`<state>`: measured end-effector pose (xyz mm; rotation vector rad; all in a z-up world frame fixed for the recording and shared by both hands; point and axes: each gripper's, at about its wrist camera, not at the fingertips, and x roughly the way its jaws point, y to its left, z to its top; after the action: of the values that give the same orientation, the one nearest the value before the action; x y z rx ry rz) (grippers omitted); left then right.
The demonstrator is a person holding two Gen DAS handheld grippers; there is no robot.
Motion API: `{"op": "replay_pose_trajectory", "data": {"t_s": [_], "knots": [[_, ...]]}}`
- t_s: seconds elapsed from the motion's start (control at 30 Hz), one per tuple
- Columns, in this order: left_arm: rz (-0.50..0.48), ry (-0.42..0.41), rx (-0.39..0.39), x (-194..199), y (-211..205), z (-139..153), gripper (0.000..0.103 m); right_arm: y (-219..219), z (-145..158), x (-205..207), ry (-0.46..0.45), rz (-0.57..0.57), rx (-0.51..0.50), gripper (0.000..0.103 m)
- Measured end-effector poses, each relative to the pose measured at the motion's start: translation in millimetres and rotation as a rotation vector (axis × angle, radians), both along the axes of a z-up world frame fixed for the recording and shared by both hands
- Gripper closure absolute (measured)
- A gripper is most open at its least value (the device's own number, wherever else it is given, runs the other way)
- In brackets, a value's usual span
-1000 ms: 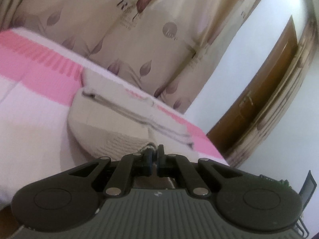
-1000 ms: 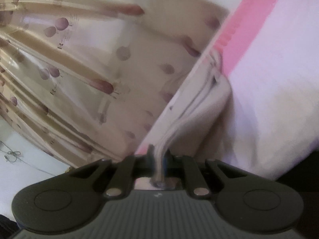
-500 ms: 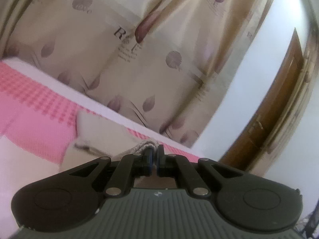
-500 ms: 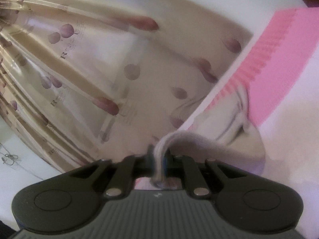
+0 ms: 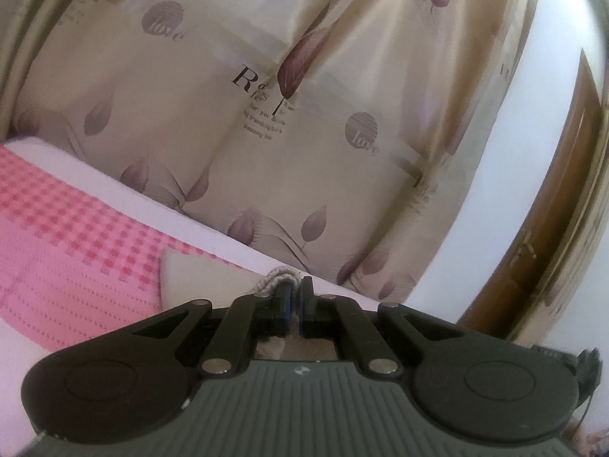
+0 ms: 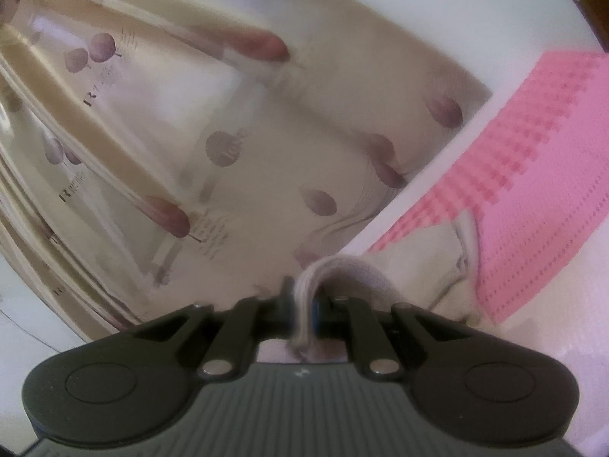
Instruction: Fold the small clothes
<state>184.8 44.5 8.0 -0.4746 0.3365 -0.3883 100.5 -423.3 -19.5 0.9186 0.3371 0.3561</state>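
- Clearly the beige garment point(image 6: 430, 262) is soft and light; it lies on the pink bedspread point(image 6: 533, 175) at the lower right of the right view, so the ribbed hem is the best place to hold.
- The right gripper point(image 6: 304, 297) is clenched on that hem band.
- The left gripper point(image 5: 293, 289), at the lower centre of its view, is closed and pinches a bunched ribbed edge of the cloth.

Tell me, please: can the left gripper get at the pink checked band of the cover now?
Probably not yet. The left gripper is shut on the beige garment, so it is occupied; otherwise the pink checked band lies uncovered to its left.
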Motion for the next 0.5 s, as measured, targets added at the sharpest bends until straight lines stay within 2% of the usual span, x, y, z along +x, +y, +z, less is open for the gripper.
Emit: {"op": "replay_pose_trajectory", "data": {"t_s": [0.5], "knots": [[0.042, 0.002, 0.061, 44.4, -14.1, -9.5, 0.101, 0.8, -17.9, 49.8, 0.076, -0.05, -0.015, 0.094]]}}
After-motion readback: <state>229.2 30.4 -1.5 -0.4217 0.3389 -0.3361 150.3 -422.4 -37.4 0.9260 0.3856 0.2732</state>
